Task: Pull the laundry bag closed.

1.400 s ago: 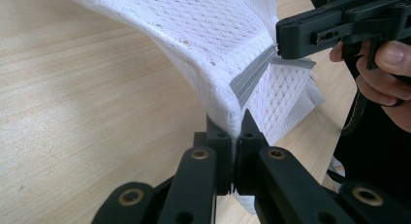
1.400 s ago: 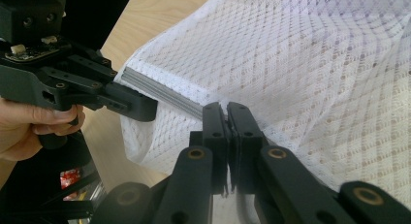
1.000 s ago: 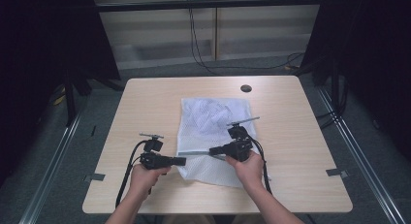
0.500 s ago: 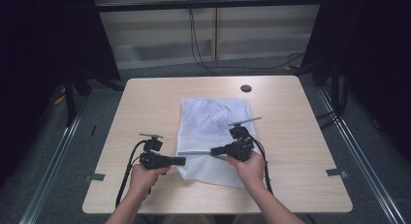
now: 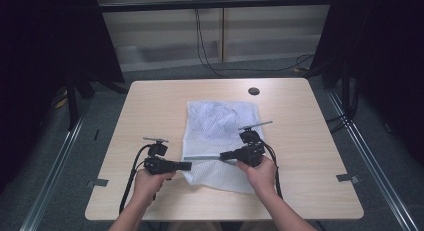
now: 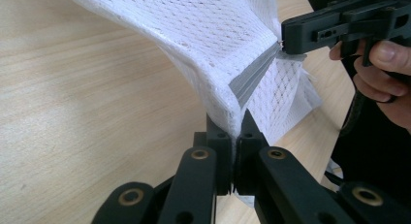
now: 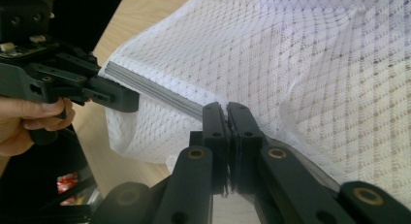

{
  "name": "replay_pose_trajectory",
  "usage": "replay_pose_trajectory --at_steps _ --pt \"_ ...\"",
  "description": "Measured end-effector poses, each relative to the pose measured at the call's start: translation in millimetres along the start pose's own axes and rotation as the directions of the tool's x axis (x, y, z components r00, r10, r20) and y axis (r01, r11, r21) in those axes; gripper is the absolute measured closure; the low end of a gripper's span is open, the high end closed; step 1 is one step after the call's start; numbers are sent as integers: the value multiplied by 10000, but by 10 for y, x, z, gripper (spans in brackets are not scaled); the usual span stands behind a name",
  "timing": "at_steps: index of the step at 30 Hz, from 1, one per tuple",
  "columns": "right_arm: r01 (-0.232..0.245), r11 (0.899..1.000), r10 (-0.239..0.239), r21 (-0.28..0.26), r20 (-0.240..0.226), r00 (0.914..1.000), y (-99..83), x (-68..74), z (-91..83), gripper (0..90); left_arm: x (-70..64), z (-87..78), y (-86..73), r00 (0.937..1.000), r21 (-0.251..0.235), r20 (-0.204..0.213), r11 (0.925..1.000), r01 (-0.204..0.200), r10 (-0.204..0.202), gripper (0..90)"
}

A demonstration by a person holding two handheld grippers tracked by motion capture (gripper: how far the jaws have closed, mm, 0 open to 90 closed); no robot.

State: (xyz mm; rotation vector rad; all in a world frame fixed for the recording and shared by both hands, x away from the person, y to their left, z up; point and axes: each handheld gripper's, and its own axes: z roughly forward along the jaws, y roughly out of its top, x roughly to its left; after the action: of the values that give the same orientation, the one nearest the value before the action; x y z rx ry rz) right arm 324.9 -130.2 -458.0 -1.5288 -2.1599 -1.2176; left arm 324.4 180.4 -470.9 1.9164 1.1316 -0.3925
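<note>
Item one: a white mesh bag (image 5: 220,138), which we find lying near the middle of the light wooden table (image 5: 310,141), its far end flat on the surface and its near portion lifted. A grey zipper strip (image 5: 202,158) runs across the raised part between the two tools.

Item two: the left gripper (image 5: 187,165), held in the person's left hand (image 5: 147,183) at the bag's left edge. In the left gripper view we see its jaws pressed together on a fold of mesh at the end of the grey strip (image 6: 252,78).

Item three: the right gripper (image 5: 223,154), held in the right hand (image 5: 260,173) over the bag's near right part. In the right gripper view we see its jaws closed on the grey strip (image 7: 155,90), with mesh draping away to the right.

Item four: a small dark round fitting (image 5: 254,91) near the table's far edge; we take it for a cable port, though it is too small to be sure.

Item five: dark cables (image 5: 200,36) hanging against the wall beyond the table.
</note>
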Motion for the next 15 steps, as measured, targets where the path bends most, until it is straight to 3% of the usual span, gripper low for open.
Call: replay_pose_trajectory --at_steps 15 --pt "-73 9999 73 -76 22 10000 -2 -27 -47 873 2 -8 2 10000 4 61 10000 -14 14 887"
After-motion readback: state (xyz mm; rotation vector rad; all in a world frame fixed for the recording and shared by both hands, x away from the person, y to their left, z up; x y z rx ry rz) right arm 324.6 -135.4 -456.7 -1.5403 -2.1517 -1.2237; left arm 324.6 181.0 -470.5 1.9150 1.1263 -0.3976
